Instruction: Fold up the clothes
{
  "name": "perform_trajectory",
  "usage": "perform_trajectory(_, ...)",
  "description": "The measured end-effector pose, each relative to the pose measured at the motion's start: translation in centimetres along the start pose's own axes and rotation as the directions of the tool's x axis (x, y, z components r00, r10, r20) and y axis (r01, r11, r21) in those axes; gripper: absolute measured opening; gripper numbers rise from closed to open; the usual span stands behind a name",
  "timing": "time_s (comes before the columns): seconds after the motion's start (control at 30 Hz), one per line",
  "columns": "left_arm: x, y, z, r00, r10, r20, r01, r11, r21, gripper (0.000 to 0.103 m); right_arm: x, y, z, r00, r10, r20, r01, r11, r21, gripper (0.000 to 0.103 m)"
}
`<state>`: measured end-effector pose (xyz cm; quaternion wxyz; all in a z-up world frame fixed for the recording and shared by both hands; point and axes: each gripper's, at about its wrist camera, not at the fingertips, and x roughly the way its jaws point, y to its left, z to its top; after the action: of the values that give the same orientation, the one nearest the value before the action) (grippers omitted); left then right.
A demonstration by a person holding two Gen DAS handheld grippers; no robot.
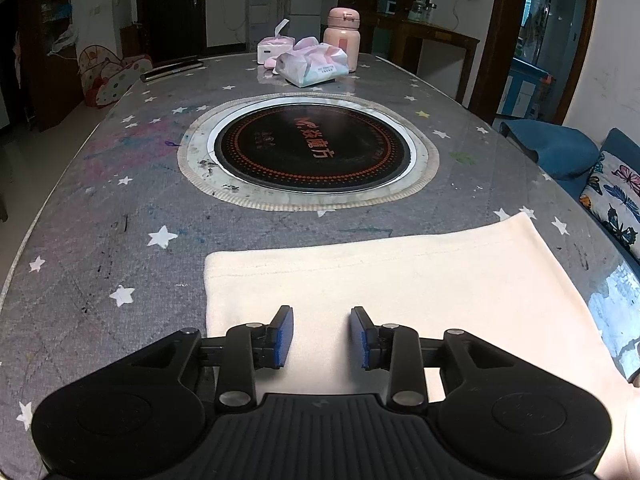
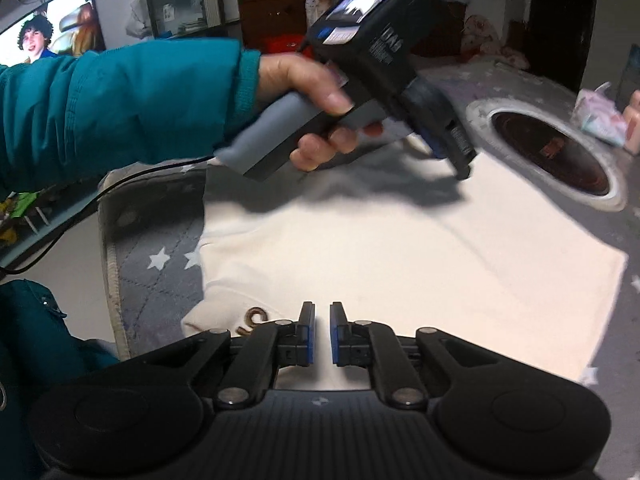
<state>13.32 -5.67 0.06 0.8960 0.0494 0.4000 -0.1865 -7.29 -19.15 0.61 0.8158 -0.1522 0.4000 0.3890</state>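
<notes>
Your left claw (image 1: pixel 322 336) hangs over the near part of the cream garment (image 1: pixel 400 280), jaws partly apart with nothing between them. Your right claw (image 2: pixel 322 334) is pinched almost shut, empty, above the garment's near edge. The garment lies flat on the counter (image 1: pixel 100 240), near side of the round cooktop (image 1: pixel 312 150), with your left hand (image 2: pixel 312 96) above it.
</notes>
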Motion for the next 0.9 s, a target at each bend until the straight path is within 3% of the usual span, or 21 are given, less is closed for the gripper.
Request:
perform_trajectory(0.27,0.2,0.0,-0.1,1.0,0.018,0.018,-0.018,1.0,0.002,0.035,-0.4,1.9,-1.7,0.998,0.06,-0.034,-0.062,0.997,-0.049,0.011)
perform_trajectory(0.47,-0.1,0.1,-0.1,1.0,0.014,0.017,-0.013,1.0,-0.013,0.037,-0.3,2.3,-1.6,0.999,0.047,-0.027,-0.048,0.998,-0.037,0.01)
perform_trajectory(0.53,-0.7,0.3,-0.4,1.0,0.008,0.018,-0.007,1.0,-0.021,0.038,-0.7,2.1,-1.5,0.999,0.038,-0.011,-0.038,0.999,-0.019,0.013)
perform_trajectory(0.6,-1.6,0.3,-1.0,1.0,-0.001,0.027,0.001,1.0,-0.026,0.038,-1.3,1.6,-1.4,1.0,0.029,0.009,-0.029,1.0,0.004,0.025)
perform_trajectory(0.9,-8.7,-1.8,-6.6,0.993,-0.095,0.066,0.093,0.995,0.025,0.041,-2.9,-2.1,-2.9,0.987,-0.154,0.039,0.145,0.974,0.173,0.027)
